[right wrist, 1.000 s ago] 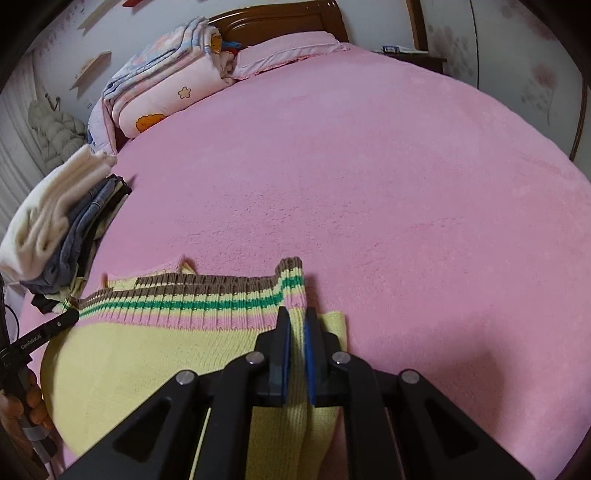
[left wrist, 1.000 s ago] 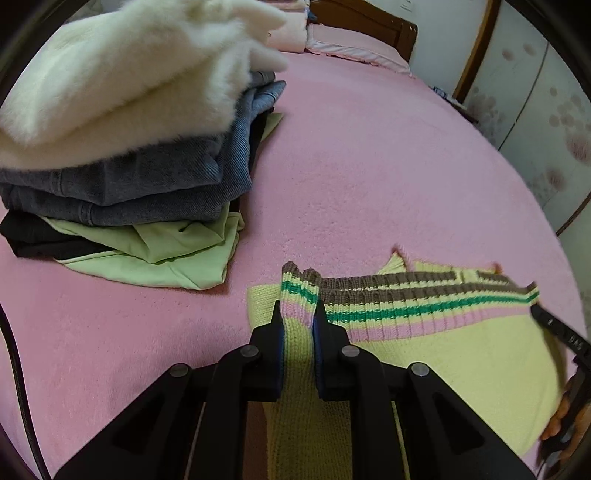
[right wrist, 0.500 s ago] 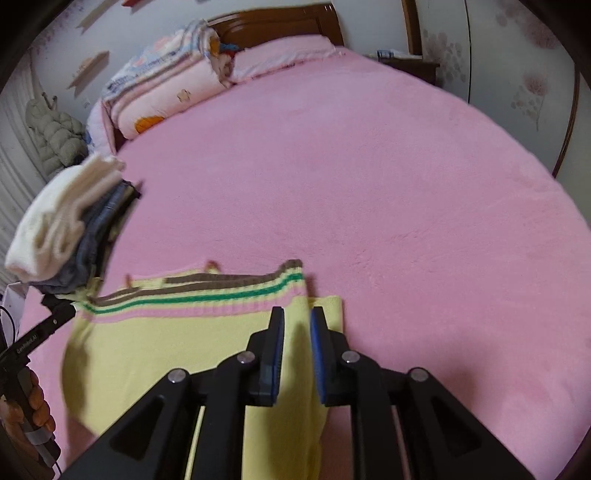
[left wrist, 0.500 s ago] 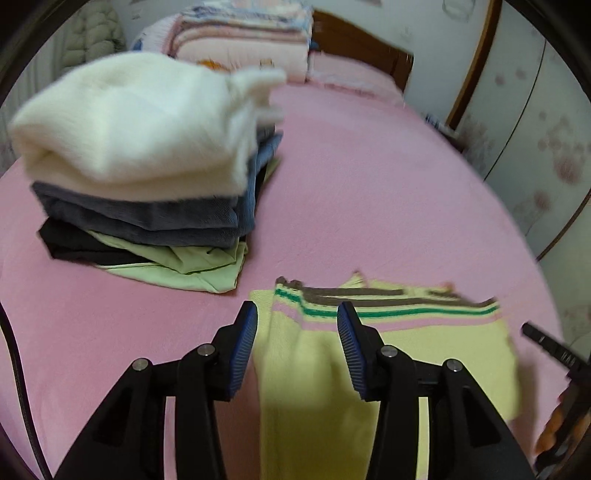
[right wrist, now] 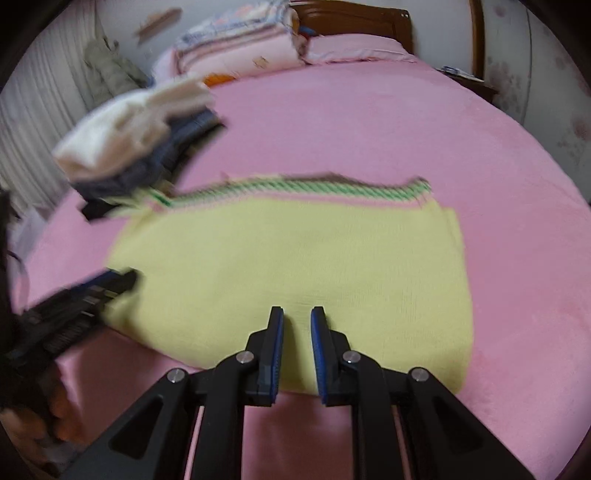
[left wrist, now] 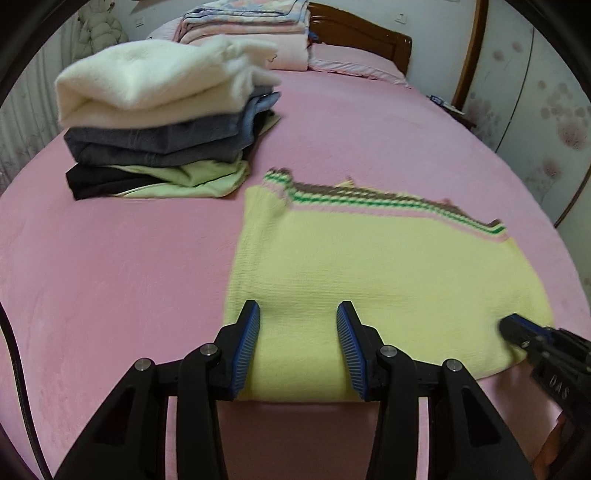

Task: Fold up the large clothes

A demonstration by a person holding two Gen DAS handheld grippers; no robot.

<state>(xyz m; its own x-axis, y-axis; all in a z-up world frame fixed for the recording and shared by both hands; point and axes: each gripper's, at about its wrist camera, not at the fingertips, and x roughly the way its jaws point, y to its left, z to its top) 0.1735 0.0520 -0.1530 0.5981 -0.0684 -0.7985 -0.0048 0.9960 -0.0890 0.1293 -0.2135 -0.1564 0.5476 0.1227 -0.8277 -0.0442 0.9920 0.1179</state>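
Note:
A yellow knit sweater (left wrist: 376,277) with a green, brown and pink striped hem lies folded flat on the pink bed; it also shows in the right wrist view (right wrist: 295,258). My left gripper (left wrist: 298,321) is open and empty over the sweater's near left edge. My right gripper (right wrist: 297,321) is open a little and empty over the sweater's near edge. The right gripper also shows in the left wrist view (left wrist: 517,332) at the sweater's near right corner. The left gripper shows blurred in the right wrist view (right wrist: 110,284).
A stack of folded clothes (left wrist: 166,122), white on top, then grey-blue, green and black, stands on the bed (left wrist: 110,277) left of the sweater. Folded quilts (left wrist: 251,22) and a pillow lie by the wooden headboard (left wrist: 369,33). A wardrobe stands right.
Both grippers let go of the striped hem, opened and drew back toward me to the sweater's near edge. The sweater now lies folded flat.

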